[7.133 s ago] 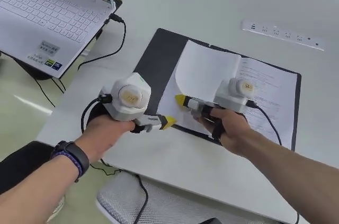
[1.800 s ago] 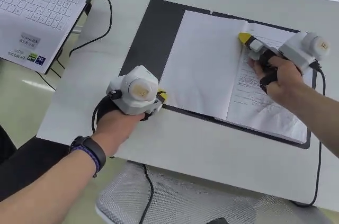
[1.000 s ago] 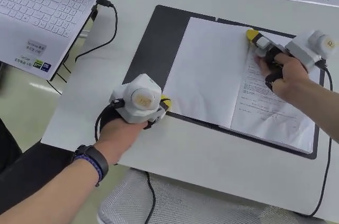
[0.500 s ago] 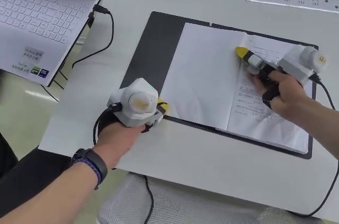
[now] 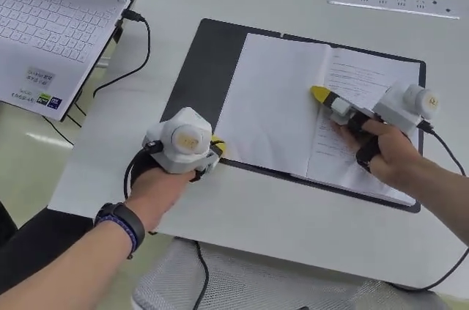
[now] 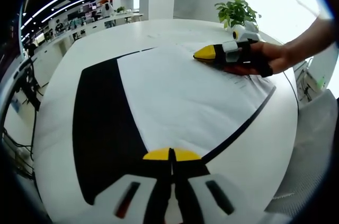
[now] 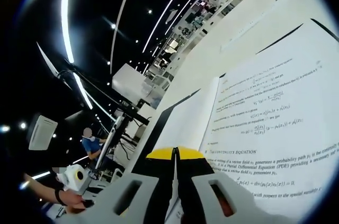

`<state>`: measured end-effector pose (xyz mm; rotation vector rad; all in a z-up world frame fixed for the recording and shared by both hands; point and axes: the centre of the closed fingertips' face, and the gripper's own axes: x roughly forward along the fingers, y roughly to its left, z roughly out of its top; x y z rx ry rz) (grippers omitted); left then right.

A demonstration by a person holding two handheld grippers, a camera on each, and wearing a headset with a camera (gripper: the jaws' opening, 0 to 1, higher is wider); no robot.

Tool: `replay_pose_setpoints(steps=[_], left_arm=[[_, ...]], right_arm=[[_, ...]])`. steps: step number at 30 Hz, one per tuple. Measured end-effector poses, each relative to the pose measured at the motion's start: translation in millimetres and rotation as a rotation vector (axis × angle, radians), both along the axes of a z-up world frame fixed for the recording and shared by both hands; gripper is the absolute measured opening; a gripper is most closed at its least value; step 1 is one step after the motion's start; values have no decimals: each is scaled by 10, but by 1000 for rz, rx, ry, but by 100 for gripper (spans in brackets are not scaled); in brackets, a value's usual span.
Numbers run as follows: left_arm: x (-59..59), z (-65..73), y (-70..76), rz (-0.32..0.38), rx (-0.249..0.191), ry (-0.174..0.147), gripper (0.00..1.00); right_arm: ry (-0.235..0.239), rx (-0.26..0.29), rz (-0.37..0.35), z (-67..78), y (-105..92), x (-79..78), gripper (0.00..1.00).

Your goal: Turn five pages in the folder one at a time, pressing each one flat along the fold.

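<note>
Folder [image 5: 205,68] lies open at centre frame in the head view, between the laptop [image 5: 51,24] at upper left and the power strip [image 5: 388,0] at upper right. The blank page [image 5: 271,97], which stood curled in mid-turn seven seconds ago, now lies flat on the left half, over the black cover. Right gripper [image 5: 320,94], jaws closed together and holding nothing, rests its yellow tip on the fold [image 5: 314,141]. A second ago that tip sat at the top of the fold; it is now about halfway down, beside the printed page [image 5: 366,83]. Left gripper [image 5: 216,150], jaws also closed and empty, stays at the folder's lower left edge, near the page's corner. Judgement: this turn is complete and the pressing stroke is roughly half done; the lower fold remains to be pressed before the next page is lifted.
</note>
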<state>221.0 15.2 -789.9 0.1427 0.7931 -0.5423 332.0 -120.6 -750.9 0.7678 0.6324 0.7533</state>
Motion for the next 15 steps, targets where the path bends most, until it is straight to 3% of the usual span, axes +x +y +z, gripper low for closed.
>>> replay_pose_setpoints(steps=[15], left_arm=[[0,-7,6,-6,0,-3,0]], right_arm=[[-5,-18,96,-67,37,-476,0]])
